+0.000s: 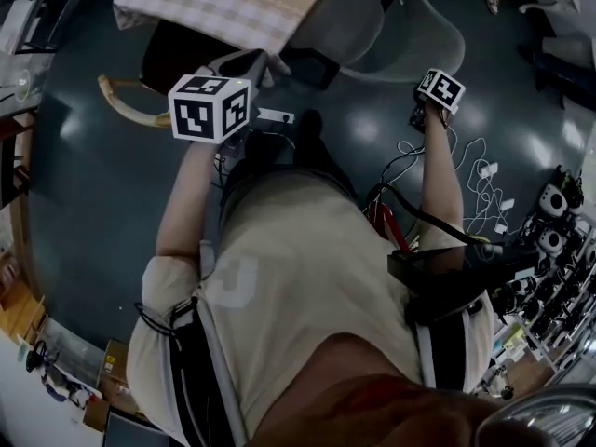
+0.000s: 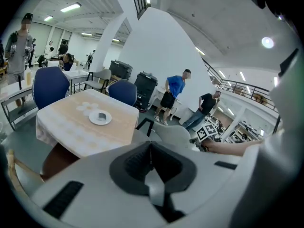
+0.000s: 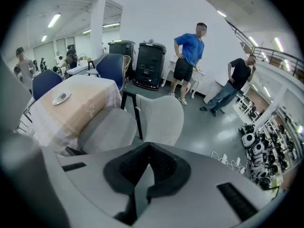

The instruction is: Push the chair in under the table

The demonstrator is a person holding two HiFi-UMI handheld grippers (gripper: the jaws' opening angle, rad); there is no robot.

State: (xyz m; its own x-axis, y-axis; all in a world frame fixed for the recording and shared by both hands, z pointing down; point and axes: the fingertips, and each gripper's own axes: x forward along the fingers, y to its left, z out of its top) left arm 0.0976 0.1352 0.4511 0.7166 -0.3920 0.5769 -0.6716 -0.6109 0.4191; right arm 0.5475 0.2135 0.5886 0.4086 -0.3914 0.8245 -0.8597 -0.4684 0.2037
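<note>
Dark glossy floor (image 1: 84, 203) spreads through a bright white hall. Cables (image 1: 470, 170) trail at the right and two people (image 3: 190, 56) stand far off. The table (image 2: 71, 127) wears a pale checked cloth (image 1: 214, 7). Near its middle sits a white plate (image 2: 100, 118) holding one small grey thing, too small to name. Blue chairs (image 2: 49, 87) stand at the table's far side. The grey chair (image 3: 159, 120) stands at the table's right corner, its seat reaching the hanging cloth and its backrest out in the open; its legs are hidden. The head view cuts the table off at the top. The left gripper (image 2: 151, 152) and right gripper (image 3: 148, 161) both have their fingers pressed together on nothing, apart from the chair.
</note>
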